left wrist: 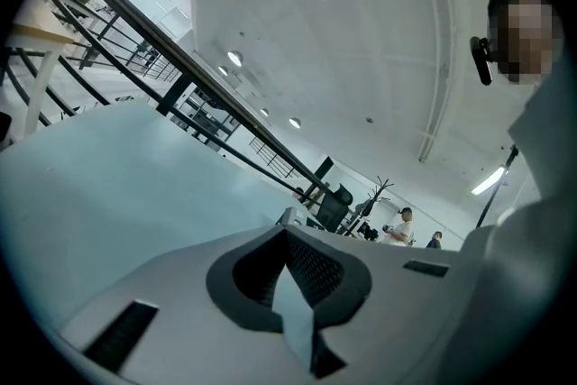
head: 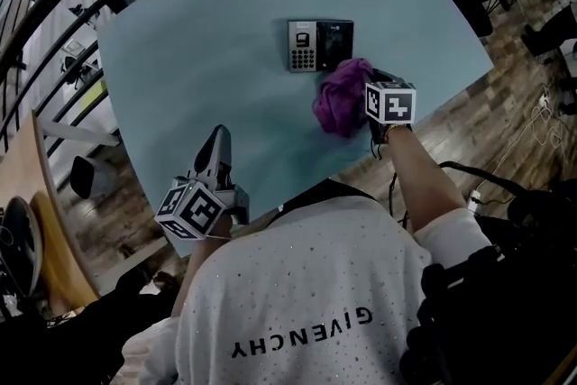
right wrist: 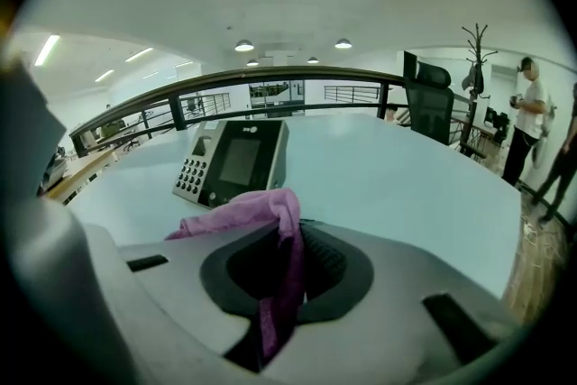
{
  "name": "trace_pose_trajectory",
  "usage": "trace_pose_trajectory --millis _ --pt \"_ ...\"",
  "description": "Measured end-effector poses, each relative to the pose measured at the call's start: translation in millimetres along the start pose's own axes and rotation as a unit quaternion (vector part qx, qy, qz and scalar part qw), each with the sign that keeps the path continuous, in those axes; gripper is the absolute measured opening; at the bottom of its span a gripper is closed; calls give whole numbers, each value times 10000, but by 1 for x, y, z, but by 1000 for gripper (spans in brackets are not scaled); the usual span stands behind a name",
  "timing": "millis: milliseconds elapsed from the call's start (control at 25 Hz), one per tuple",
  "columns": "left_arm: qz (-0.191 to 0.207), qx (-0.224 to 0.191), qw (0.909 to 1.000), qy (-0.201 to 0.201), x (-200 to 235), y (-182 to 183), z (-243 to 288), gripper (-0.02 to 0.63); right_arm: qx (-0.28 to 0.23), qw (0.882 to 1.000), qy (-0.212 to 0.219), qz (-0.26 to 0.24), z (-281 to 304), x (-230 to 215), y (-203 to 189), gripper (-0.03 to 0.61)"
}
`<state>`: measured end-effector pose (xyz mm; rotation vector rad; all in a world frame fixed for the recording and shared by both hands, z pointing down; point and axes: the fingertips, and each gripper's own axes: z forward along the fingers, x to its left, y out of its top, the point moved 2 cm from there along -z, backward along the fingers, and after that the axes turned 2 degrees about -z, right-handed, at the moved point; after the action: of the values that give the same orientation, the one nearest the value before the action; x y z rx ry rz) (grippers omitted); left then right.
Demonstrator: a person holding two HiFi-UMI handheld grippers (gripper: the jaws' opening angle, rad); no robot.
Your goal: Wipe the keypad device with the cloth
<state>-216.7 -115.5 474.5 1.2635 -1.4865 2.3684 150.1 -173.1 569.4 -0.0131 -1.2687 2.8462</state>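
Right tool (right wrist: 293, 239) (clamped) on cloth (right wrist: 236, 214), keypad device (right wrist: 236, 160) ahead

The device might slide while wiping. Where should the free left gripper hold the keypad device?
Probably pinch the keypad device across its near and far edges at the keypad end, coming from the left: it lies flat and low, and the cloth in the right gripper crowds its right end.
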Motion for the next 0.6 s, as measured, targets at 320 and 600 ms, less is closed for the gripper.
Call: trace_pose_trajectory --millis 320,600 --pt "-28 -24 10000 49 -8 1 19 -6 -73 9993 -33 358 10 -24 33 34" --pt "-83 -147 9996 246 -4 7 32 -6 -652 9976 2 231 29 -38 108 34"
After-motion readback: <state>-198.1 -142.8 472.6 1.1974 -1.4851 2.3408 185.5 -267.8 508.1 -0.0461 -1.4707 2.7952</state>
